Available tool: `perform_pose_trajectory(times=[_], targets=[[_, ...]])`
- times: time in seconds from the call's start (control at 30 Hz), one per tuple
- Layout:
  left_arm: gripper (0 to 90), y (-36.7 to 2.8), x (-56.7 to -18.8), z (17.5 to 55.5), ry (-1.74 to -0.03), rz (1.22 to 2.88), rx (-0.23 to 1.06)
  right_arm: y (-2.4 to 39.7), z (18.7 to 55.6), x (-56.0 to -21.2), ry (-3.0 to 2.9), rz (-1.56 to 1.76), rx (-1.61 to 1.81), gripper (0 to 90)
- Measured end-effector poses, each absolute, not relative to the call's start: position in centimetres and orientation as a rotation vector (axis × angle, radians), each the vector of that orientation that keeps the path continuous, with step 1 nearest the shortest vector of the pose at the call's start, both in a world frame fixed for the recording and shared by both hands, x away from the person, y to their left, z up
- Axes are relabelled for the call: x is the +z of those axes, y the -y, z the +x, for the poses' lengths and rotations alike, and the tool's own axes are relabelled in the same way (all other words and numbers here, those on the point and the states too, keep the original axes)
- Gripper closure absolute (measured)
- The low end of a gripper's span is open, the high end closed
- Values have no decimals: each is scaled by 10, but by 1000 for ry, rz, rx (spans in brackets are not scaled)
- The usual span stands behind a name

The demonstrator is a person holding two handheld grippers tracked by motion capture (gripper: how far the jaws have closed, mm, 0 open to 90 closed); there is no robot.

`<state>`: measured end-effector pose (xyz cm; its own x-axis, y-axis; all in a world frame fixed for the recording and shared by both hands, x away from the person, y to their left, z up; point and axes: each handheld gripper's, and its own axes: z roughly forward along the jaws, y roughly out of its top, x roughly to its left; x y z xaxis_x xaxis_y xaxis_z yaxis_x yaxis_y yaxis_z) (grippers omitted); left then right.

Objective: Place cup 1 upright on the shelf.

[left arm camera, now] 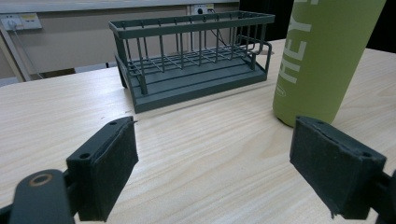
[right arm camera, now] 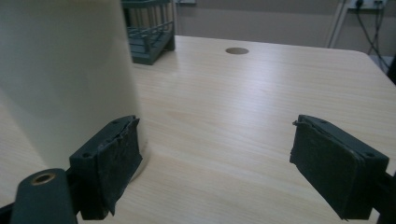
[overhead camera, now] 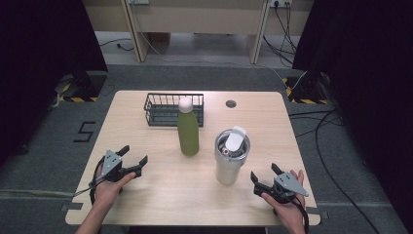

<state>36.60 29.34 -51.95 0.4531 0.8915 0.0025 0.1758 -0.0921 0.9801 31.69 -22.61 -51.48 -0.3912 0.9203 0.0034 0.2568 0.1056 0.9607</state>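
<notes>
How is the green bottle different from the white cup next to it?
The green bottle is tall and slim; the white cup is shorter and wider. The bottle is olive green with white letters on its side; the cup is plain cream. The bottle has a small rounded pale cap, while the cup has a flat lid with a flip tab. Both stand upright on the table.

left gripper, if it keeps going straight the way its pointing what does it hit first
Probably the wire basket. Between the open jaws of the left gripper lies bare table, with the basket straight ahead. The green bottle stands just right of that line, so the right pad might graze it; depth is hard to judge.
</notes>
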Motion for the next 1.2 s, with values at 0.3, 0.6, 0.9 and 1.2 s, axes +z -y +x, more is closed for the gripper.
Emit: perform_pose_trajectory(times=[0.3, 0.6, 0.9, 1.2], targets=[[144, -291, -518, 369, -972, 1564, 791, 214, 312, -508, -1793, 1090, 1387, 114], [144, -292, -517, 367, -970, 1563, 796, 197, 306, -497, -1836, 1000, 1438, 55], [144, -292, -517, 365, -953, 1564, 795, 184, 308, -493, -1852, 958, 1446, 26], [144, -288, -518, 367, -950, 1571, 777, 166, 325, -489, -1849, 952, 1466, 26]])
